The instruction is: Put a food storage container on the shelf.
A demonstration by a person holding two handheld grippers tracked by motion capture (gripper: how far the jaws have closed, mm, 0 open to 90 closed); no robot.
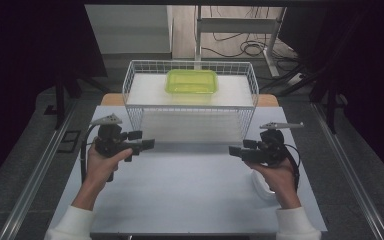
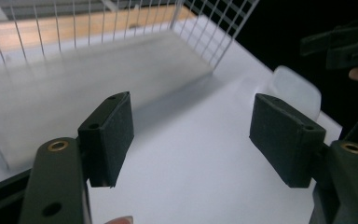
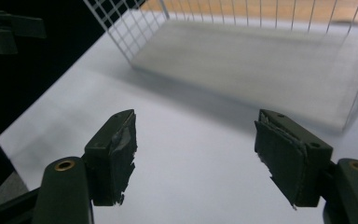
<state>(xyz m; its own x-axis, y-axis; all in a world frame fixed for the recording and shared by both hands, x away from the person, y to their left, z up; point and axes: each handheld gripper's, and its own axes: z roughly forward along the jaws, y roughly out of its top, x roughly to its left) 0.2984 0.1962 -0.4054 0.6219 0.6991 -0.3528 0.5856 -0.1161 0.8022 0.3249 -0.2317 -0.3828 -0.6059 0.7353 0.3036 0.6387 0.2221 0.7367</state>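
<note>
Green box [image 1: 191,81] sits on top shelf of wire rack [image 1: 130,80], toward the back, centred, well apart from both grippers. Looks like a lidded plastic container, translucent, lid on as far as can be told.

L gripper [image 1: 147,144] and R gripper [image 1: 236,152] hover low over table [image 1: 190,200], in front of rack, jaws pointing inward at each other. Both spread wide, nothing between jaws; own views confirm: L pads [image 2: 114,135] and R pads [image 3: 116,154] w/ bare table between. R pad facing looks frayed at edges.

Step, as a judgement: pre-grasp / approach, nothing held yet, task at its start. Next move prob. calls for raising both grippers to shelf height, reaching over rack's front rim and closing on box sides, one per side; wire rim is the obstacle, smooth plastic may slip.

Small clear-whitish thing [image 1: 261,186] lies on table just under R hand [image 1: 280,177], partly hidden; cannot tell what, maybe a lid or tray. Also seen in L gripper view [image 2: 294,87].

Table white, matte, on wood top. Lower rack shelf bare. Room dim, dark curtains at sides, floor rails, cables and a desk frame at back.
</note>
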